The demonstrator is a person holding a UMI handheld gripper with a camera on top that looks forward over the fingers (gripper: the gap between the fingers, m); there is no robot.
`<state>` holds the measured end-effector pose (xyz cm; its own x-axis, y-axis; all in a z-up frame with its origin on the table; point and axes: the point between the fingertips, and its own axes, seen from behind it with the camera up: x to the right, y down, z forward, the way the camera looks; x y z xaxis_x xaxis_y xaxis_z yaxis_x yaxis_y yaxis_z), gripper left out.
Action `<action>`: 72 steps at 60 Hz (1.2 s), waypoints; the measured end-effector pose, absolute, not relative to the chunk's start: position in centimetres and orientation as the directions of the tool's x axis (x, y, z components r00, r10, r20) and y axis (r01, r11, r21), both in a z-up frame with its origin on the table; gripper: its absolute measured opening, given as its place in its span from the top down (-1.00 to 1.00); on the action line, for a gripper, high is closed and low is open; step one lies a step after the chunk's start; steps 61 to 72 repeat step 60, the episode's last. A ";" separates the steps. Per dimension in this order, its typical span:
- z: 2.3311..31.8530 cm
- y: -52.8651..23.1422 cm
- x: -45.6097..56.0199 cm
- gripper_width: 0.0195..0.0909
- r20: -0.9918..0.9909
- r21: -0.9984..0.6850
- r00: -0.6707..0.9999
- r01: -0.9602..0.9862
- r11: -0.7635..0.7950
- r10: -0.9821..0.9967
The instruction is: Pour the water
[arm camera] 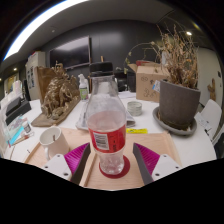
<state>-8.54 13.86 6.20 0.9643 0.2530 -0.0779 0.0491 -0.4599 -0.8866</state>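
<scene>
A clear plastic bottle with a white cap and a red label stands upright on a red coaster, which lies on a wooden tray. My gripper is open. The bottle stands between the two fingers, with a gap at each side, and the pink pads flank its lower part. A pale cup stands on the tray to the left of the bottle. Another small cup sits further back on the right.
A white table carries a large grey pot with a dried plant at the right, a brown sculpture at the left, a dark kettle behind the bottle, a cardboard box and a yellow item.
</scene>
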 end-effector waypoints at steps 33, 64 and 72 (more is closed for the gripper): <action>20.8 -9.5 -12.8 -0.86 0.072 -0.844 0.994 0.106 -0.526 0.086; 23.6 -21.6 -16.1 -0.85 0.132 -0.838 0.986 0.167 -0.520 0.104; 23.6 -21.6 -16.1 -0.85 0.132 -0.838 0.986 0.167 -0.520 0.104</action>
